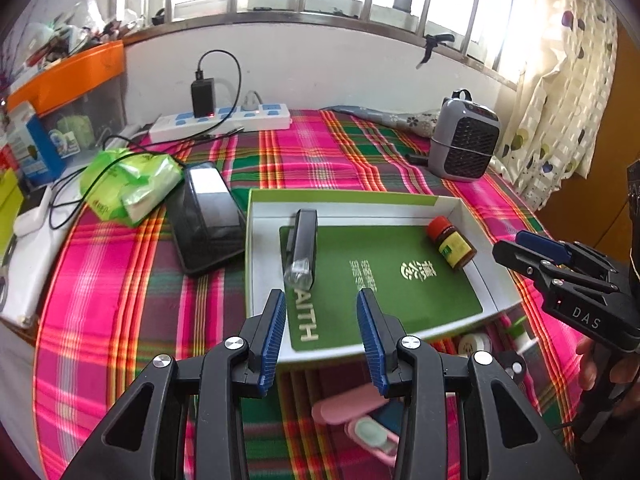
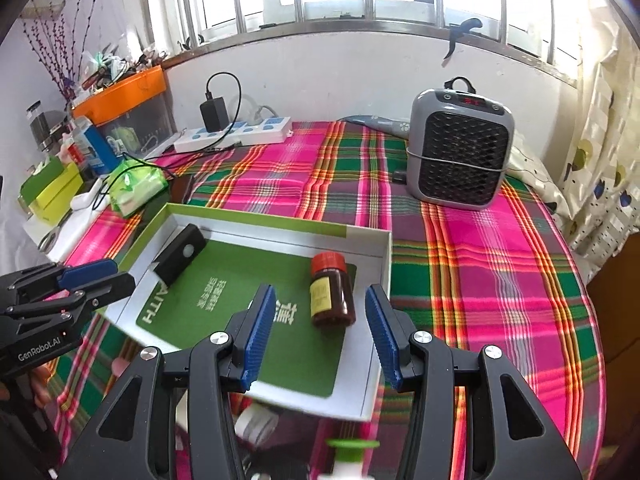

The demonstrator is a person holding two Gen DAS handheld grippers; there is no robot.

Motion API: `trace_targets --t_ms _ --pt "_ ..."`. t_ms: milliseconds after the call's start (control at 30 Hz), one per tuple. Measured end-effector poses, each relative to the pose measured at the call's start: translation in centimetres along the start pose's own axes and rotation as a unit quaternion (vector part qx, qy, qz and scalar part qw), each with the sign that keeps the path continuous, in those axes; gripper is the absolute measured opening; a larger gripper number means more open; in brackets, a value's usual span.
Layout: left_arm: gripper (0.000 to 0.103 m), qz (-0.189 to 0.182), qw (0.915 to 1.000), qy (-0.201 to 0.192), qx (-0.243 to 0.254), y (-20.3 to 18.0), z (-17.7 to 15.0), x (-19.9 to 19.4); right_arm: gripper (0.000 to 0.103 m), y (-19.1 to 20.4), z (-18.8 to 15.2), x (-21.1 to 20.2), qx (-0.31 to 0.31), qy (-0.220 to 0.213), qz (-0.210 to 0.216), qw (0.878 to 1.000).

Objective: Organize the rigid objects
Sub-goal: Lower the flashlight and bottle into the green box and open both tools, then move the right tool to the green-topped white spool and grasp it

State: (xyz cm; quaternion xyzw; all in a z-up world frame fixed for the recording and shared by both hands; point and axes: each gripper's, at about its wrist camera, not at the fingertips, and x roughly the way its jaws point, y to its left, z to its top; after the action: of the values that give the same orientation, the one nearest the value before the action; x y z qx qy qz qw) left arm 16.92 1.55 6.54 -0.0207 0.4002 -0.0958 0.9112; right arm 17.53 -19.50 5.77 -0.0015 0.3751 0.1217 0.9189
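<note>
Loose items near the box [image 1: 452, 202] come next, so with both grippers [image 1: 322, 334] [image 2: 320, 330] held apart and empty, we should lower squarely over one.

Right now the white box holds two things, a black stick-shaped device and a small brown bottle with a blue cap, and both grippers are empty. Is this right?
Not quite: the brown bottle has a red cap, not blue, as the right wrist view shows. The rest holds: it lies in the white box with the black device, and both the left gripper and right gripper are empty.
</note>
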Motion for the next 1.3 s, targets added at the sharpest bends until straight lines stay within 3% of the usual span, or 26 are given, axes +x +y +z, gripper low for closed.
trace_targets --t_ms 867,1300 --pt "0.036 -0.013 0.9981 0.003 -0.061 1.2 -7.6 -3.3 0.048 -1.5 -6.5 -4.5 0.039 -0.014 -0.019 0.999" --pt "0.036 -0.027 0.9980 0.009 -0.057 0.3 -9.4 -3.6 0.048 -2.3 -8.9 -4.6 0.058 0.002 -0.012 0.998"
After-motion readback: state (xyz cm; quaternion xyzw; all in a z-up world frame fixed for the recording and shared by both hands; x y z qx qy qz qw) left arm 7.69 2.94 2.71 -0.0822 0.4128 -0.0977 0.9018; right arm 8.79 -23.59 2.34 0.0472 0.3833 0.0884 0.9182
